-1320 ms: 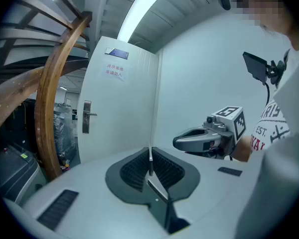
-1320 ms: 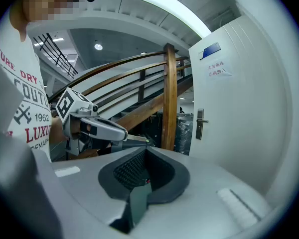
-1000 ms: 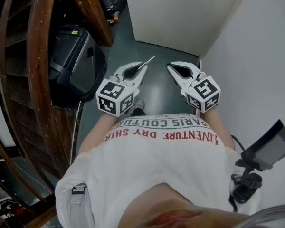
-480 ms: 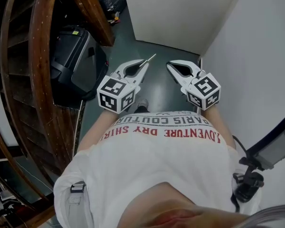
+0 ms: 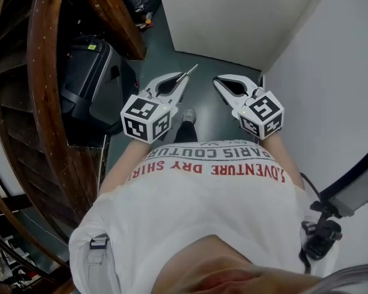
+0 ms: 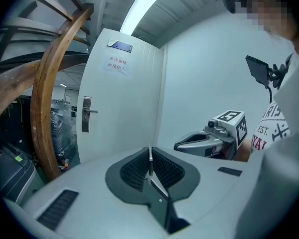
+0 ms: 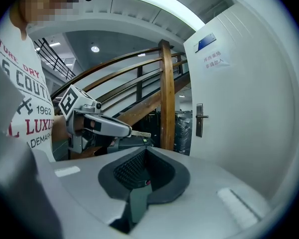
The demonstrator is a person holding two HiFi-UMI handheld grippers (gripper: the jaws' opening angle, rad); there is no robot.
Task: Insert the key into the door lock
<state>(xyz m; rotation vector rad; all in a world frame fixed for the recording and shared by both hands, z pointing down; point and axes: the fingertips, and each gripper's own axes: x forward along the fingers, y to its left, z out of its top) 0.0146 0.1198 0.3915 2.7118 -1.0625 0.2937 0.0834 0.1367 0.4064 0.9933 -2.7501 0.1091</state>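
Fingers [image 6: 132, 171] of left gripper [image 5: 183, 81] clamped on key [image 6: 150, 163]; blade stands on edge between pads, tip poking forward past jaws; right gripper [image 5: 219, 81] pressed together on nothing, level beside left one; door [image 6: 122, 103] ahead, well apart from both; lock [image 6: 86, 114] with handle near door's left edge, close to wooden stair rail [image 6: 55, 98]; keyhole too small to see; step in hand, by my reading: approach to door, insertion not begun; next move calls for closing in, lining blade up with keyhole, firm grip.
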